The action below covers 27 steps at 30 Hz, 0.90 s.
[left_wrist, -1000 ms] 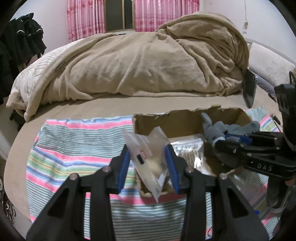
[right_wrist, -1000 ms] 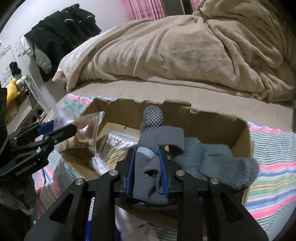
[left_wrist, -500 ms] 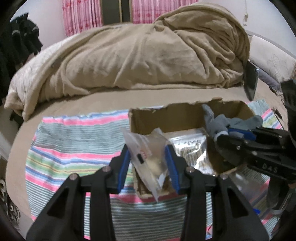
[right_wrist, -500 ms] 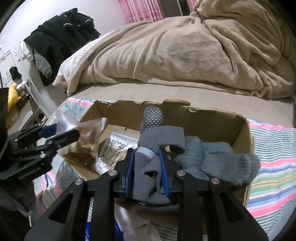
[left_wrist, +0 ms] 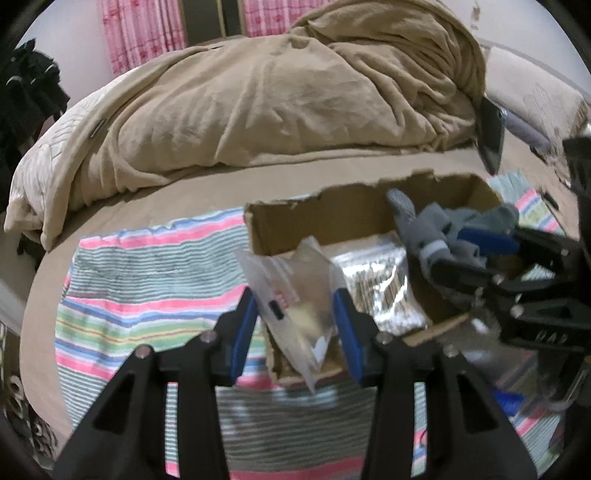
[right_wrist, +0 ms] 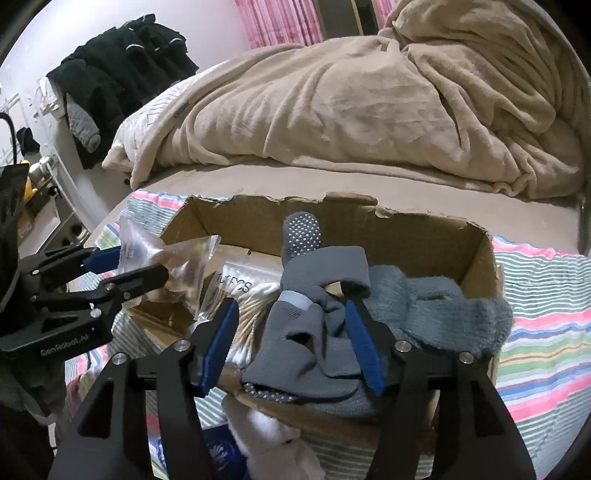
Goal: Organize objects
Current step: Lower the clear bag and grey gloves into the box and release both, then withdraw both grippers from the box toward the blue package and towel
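Left claw: the left claw (left_wrist: pixel 297 328) was closed on a clear plastic pouch (left_wrist: pixel 295 310), its blue pads pressed to both sides, held above the near-left corner of the cardboard box (left_wrist: pixel 325 221).
Right claw: the right claw (right_wrist: pixel 291 343) stood parted, its blue fingers (right_wrist: pixel 360 343) wide of the dark grey sock (right_wrist: pixel 314 332) that lay bunched between them; whether the pads touched the sock I could not tell.
Dark grey sock: it rested on the box's near wall, its dotted toe (right_wrist: pixel 301 232) pointing up at 12 o'clock.
Lighter sock: a fuzzy blue-grey sock (right_wrist: pixel 443 314) lay at 3 o'clock from the dark one, touching it, draped over the box's right corner.
Cotton swabs: a sealed bag of cotton swabs (right_wrist: pixel 236 295) lay on the box floor, at 9 o'clock from the dark sock.
Box: open-topped, torn along its far rim, sitting on a striped cloth (left_wrist: pixel 147 280) spread over the bed (left_wrist: pixel 184 195).
Behind: a rumpled tan blanket (left_wrist: pixel 295 92) was heaped at 12 o'clock, with pink curtains (left_wrist: pixel 144 33) beyond.
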Tool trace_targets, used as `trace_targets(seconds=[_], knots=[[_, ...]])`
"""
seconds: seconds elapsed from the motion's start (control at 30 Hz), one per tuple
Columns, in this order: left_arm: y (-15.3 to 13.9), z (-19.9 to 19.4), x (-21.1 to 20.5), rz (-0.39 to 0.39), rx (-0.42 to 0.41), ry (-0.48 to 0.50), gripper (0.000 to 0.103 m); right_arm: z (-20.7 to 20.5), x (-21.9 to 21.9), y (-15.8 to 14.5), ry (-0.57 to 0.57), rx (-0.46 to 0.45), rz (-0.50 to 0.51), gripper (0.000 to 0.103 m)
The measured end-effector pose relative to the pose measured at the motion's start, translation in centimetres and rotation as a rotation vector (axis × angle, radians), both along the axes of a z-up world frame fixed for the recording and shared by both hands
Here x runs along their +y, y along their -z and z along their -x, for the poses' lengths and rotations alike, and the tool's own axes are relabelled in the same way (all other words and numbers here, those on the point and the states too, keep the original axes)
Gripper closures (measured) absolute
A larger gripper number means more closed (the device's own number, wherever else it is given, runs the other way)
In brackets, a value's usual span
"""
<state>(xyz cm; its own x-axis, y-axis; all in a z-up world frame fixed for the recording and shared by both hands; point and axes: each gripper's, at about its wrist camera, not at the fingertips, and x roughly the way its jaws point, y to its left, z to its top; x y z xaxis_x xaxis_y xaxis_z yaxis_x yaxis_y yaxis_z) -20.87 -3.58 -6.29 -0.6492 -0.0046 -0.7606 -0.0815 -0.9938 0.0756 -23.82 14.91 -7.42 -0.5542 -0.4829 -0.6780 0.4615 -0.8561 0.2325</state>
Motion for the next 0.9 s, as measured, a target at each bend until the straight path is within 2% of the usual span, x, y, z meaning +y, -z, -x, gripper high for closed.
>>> trace_targets(seconds=[0.13,0.2,0.27,0.43,0.5,0.53,0.7,0.83,0.9], knots=[[0.6,0.1,0.0,0.046,-0.027,0.004,0.057,-0.7,1.3,-0.5,0.015,0.017,0.023,0.037],[1.9,0.7,-0.2,0.020,-0.083,-0.001,0.057,-1.2,1.9,-0.7,0.024,0.024,0.035,0.037],[2.6,0.9,-0.4,0.006,-0.096,-0.025,0.057,-1.6,2.4,-0.6,0.037,0.030,0.034,0.037],[1.3,-0.6,-0.6,-0.050,-0.045,-0.052,0.056,-2.5,3.5,-0.4,0.055,0.036,0.048,0.037],[0.6,-1.6,-0.7,-0.078,-0.024,-0.052,0.051,-2.9,3.9,-0.5,0.061,0.042,0.063,0.037],[0.2,-2.4,-0.6,-0.086,-0.006,-0.053,0.046,-3.1,4.1,-0.5,0.065,0.046,0.071,0.037],[-1.3,-5.0,-0.8,-0.122,0.043,-0.073,0.045,-4.3,4.8,-0.5,0.073,0.059,0.097,0.037],[-2.3,-7.2,-0.8,-0.217,0.084,-0.082,0.043,-5.3,5.3,-1.0,0.081,0.077,0.122,0.030],[-2.7,-8.3,-0.4,-0.242,0.106,-0.078,0.038,-5.9,5.6,-1.1,0.082,0.076,0.133,0.029]])
